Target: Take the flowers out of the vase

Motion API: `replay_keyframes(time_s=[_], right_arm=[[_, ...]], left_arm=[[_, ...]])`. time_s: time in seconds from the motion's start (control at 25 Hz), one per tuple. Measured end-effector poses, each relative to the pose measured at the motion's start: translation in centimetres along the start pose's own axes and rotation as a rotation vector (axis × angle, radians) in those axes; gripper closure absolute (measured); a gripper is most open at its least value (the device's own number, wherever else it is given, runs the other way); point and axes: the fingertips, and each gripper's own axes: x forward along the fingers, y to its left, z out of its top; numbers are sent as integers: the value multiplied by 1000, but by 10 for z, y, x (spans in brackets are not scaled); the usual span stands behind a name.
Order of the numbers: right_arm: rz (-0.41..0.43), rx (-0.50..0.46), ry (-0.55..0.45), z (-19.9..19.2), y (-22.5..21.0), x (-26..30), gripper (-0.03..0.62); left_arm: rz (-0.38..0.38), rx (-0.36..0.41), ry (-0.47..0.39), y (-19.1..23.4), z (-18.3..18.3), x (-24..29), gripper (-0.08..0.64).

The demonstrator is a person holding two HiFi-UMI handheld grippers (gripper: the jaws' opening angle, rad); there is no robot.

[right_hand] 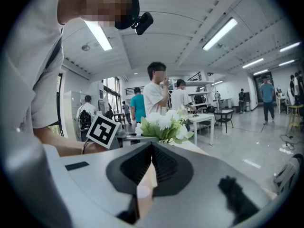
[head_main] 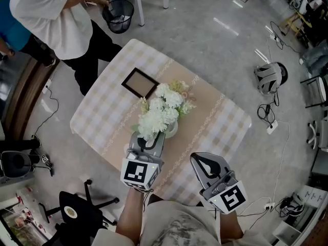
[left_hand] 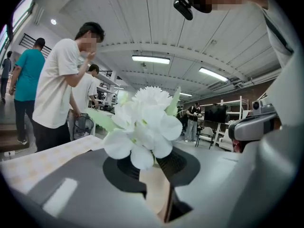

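Checked cloth covers the tabletop (head_main: 102, 111). Nearest, by the front edge, the right gripper (head_main: 197, 159) is closed and empty, well short of the bunch. The left gripper (head_main: 149, 140) is pushed in under the white flowers (head_main: 161, 109), jaws narrowly apart. In its own view a bloom hides the tips, so any pinch is unclear. The flowers stand upright in the vase (head_main: 172, 131) mid-table, with a dark picture frame (head_main: 139, 82) beyond.

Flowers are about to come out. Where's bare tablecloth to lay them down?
The widest bare cloth is the right part of the table, between the flowers and the right corner. Another patch lies left of the picture frame, toward the left corner. The middle is crowded: frame, flowers, vase and left gripper sit close together.
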Motion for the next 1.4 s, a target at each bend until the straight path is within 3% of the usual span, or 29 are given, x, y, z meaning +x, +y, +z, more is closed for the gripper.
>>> replay_keyframes(time_s=[0.6, 1.4], right_arm=[[7, 0, -42, 12, 4, 3, 577], [-18, -43, -114, 48, 15, -6, 577]], left_arm=[[-15, 10, -47, -5, 27, -8, 486], [-63, 39, -147, -23, 92, -30, 492]])
